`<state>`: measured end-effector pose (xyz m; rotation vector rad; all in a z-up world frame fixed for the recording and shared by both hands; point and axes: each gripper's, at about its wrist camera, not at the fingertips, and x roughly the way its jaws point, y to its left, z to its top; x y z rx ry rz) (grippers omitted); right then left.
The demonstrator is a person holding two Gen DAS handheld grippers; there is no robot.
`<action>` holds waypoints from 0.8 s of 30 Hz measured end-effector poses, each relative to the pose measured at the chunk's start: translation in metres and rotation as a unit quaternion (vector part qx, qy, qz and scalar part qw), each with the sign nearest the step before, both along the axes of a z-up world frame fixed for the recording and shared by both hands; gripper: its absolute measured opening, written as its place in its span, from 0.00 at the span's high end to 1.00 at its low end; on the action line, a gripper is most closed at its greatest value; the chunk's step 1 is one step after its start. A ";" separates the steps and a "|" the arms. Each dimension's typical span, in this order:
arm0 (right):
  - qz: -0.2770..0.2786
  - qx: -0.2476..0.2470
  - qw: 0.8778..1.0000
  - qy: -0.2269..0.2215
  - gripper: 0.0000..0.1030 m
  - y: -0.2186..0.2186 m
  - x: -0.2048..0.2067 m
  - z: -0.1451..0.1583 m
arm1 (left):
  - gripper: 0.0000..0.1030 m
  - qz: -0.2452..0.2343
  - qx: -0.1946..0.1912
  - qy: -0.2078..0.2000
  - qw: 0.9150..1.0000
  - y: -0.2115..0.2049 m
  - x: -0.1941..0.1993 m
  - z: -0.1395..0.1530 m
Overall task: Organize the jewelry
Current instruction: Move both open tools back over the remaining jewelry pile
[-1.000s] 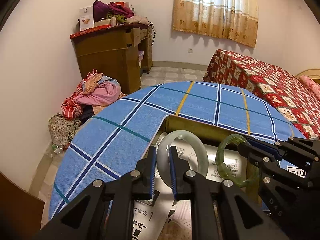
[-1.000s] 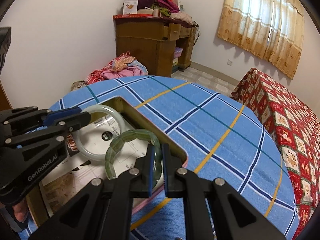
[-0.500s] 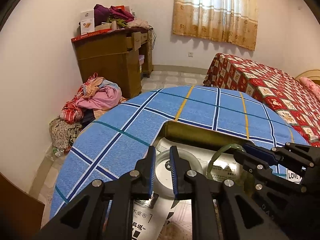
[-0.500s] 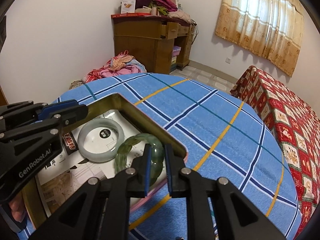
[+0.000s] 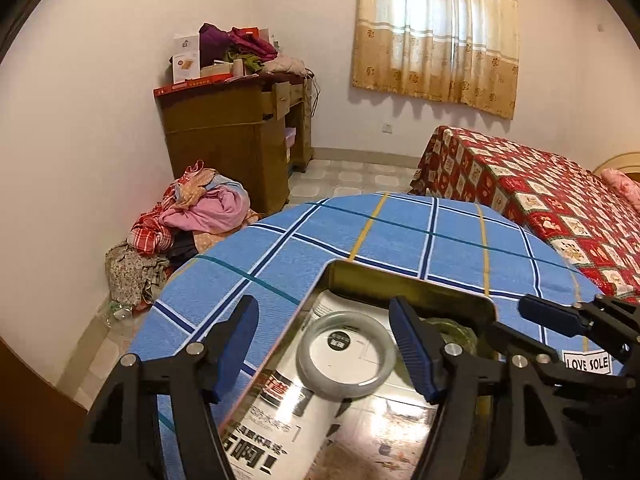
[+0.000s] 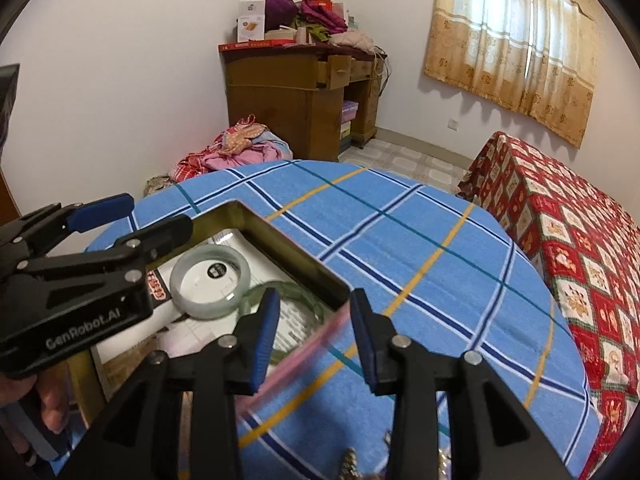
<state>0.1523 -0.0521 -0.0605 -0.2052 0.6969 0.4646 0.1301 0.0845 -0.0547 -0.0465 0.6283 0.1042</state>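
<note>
A pale jade bangle (image 5: 347,351) (image 6: 211,282) lies flat on printed paper inside a shallow metal tin (image 5: 408,286) (image 6: 288,246) on the blue plaid table. A darker green bangle (image 5: 454,330) (image 6: 294,294) lies beside it by the tin's right wall, partly hidden by fingers. My left gripper (image 5: 326,354) is open and empty, just above the pale bangle. My right gripper (image 6: 316,332) is open and empty over the tin's near right rim, above the green bangle. Each gripper shows in the other's view.
The round table (image 6: 420,240) has a blue plaid cloth. A bed with a red patterned cover (image 6: 580,240) stands at the right. A wooden desk piled with things (image 5: 240,140) and a heap of clothes (image 5: 192,220) are on the far side. Small jewelry (image 6: 350,460) lies at the table's near edge.
Both grippers lowered their bangles into the tin and opened. The pale and green bangles now lie flat in the tin, released. Both grippers have pulled back a little.
</note>
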 end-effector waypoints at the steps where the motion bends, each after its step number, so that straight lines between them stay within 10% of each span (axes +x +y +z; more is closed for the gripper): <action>1: -0.002 0.001 1.000 0.001 0.63 -0.006 -0.002 0.000 | 0.34 0.000 -0.001 -0.001 1.000 -0.002 -0.002 0.001; 12: -0.111 0.021 0.993 0.022 0.59 -0.119 -0.032 -0.007 | 0.34 -0.071 0.022 -0.009 0.997 -0.062 -0.032 0.007; 24: -0.116 0.036 0.992 0.036 0.59 -0.143 -0.074 -0.025 | 0.34 -0.127 0.058 0.012 0.990 -0.109 -0.065 -0.015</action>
